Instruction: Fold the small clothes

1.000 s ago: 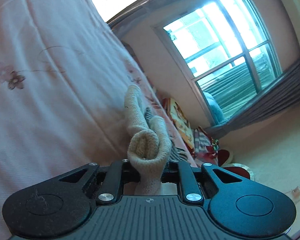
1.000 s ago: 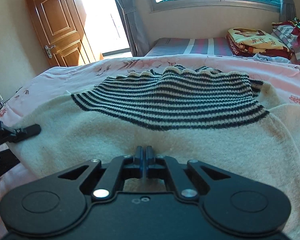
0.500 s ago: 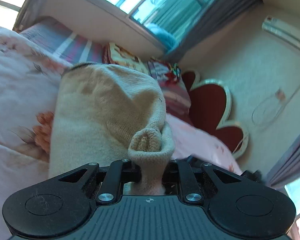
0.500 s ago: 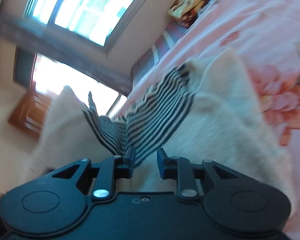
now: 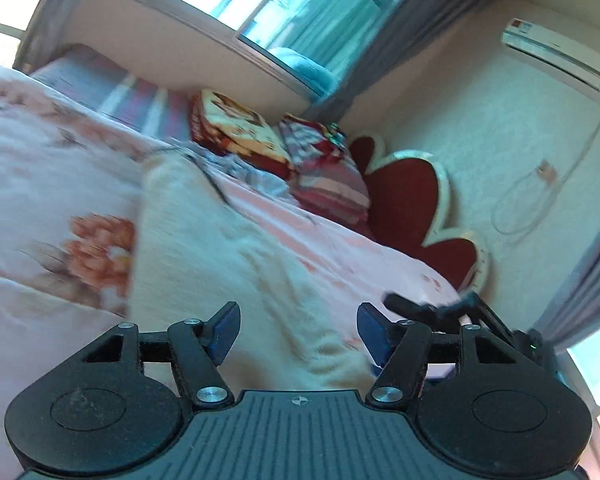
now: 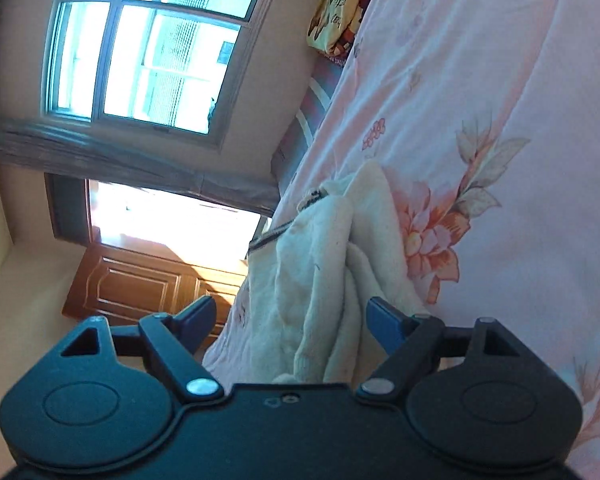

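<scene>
Here the cream knitted garment (image 5: 204, 248) lies folded over on the pink floral bedspread (image 5: 40, 184), a dark striped edge just showing at its far end in the right wrist view. The left gripper (image 5: 296, 330) has just been opening; its jaws stand wide above the cloth, pads clear of it. The right gripper (image 6: 290, 320) has likewise just been opening, its blue pads spread to either side of the bunched knit without pressing it. Folded blankets (image 5: 236, 132) sit beyond, under the window (image 6: 148, 44).

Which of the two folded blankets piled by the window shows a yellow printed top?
The yellow-and-red printed blanket, nearer the window; the striped red-and-grey blanket beside it lies against the red headboard.
</scene>
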Available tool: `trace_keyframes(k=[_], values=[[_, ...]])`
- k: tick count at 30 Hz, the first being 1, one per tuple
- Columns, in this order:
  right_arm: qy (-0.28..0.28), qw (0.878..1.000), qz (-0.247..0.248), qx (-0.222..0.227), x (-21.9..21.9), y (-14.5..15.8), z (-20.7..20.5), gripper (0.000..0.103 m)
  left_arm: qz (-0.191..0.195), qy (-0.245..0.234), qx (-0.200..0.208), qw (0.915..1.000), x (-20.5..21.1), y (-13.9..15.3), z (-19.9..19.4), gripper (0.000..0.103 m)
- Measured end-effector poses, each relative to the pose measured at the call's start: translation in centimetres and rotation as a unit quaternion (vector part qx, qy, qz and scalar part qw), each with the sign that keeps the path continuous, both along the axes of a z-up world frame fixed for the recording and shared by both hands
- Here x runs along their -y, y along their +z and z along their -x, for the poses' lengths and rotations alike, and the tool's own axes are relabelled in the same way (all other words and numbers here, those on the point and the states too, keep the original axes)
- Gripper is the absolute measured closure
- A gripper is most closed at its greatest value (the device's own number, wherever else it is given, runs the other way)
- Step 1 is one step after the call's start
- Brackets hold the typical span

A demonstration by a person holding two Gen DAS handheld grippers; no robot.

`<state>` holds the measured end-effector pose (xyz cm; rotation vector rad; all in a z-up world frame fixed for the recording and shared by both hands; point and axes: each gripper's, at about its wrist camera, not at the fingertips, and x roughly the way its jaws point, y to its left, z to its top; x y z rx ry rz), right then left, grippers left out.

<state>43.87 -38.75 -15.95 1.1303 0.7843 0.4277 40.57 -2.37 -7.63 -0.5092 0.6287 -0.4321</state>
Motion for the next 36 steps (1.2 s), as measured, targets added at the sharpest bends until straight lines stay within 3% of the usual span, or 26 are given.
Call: trace_keyframes(k=[3,7,9,10,11,14,17,21,24,26,30,32,36], values=[[0.026,1.000,0.013,-0.006,-1.6,0.0,-1.0,0.023,-0.024,0.054,-0.040,0.9975,-3.9,-1.6,-2.6,0.039],[0.053,0.998,0.037,-0.015,-3.5,0.1,-2.5,0.034,-0.053,0.060,-0.073,0.9941,-5.0,-3.5,-4.5,0.039],[0.063,0.994,0.092,-0.014,-4.4,0.6,-3.0,0.052,-0.070,0.051,-0.083,0.9929,-3.9,-4.7,-5.5,0.039],[0.069,0.989,0.130,-0.009,-5.1,1.0,-3.2,0.077,-0.079,0.051,-0.085,0.9920,-3.3,-5.1,-5.7,0.039],[0.073,0.983,0.168,0.004,-5.5,1.5,-3.2,0.085,-0.084,0.053,-0.086,0.9914,-3.0,-5.3,-5.9,0.039],[0.078,0.957,0.267,0.086,-7.3,4.4,-1.7,0.087,-0.087,0.060,-0.080,0.9911,-2.1,-5.2,-6.3,0.039],[0.071,0.939,0.302,0.149,-7.5,6.9,-0.5,0.087,-0.100,0.052,-0.054,0.9922,-0.7,-4.4,-6.8,0.039],[0.064,0.943,0.299,0.131,-5.6,6.8,-0.9,0.087,-0.174,0.021,-0.056,0.9830,2.6,-4.4,-8.1,0.039],[0.058,0.956,0.282,0.059,-4.1,1.9,-1.3,0.087,-0.219,0.006,-0.046,0.9746,4.3,-4.5,-8.2,0.035],[0.038,0.972,0.227,0.051,-3.0,0.3,-1.0,0.087,-0.229,0.004,-0.043,0.9725,4.3,-4.2,-8.2,0.029],[0.043,0.972,0.227,0.051,-3.2,0.6,-1.1,0.085,-0.202,0.002,-0.055,0.9778,3.2,-4.5,-8.3,0.027],[0.049,0.971,0.227,0.055,-3.0,1.2,-1.1,0.079,-0.198,0.003,-0.058,0.9785,2.9,-4.4,-8.2,0.027],[-0.010,0.957,0.269,0.106,-1.6,4.1,-0.4,0.068,-0.156,0.016,-0.005,0.9876,1.9,-1.4,-7.4,0.034]])
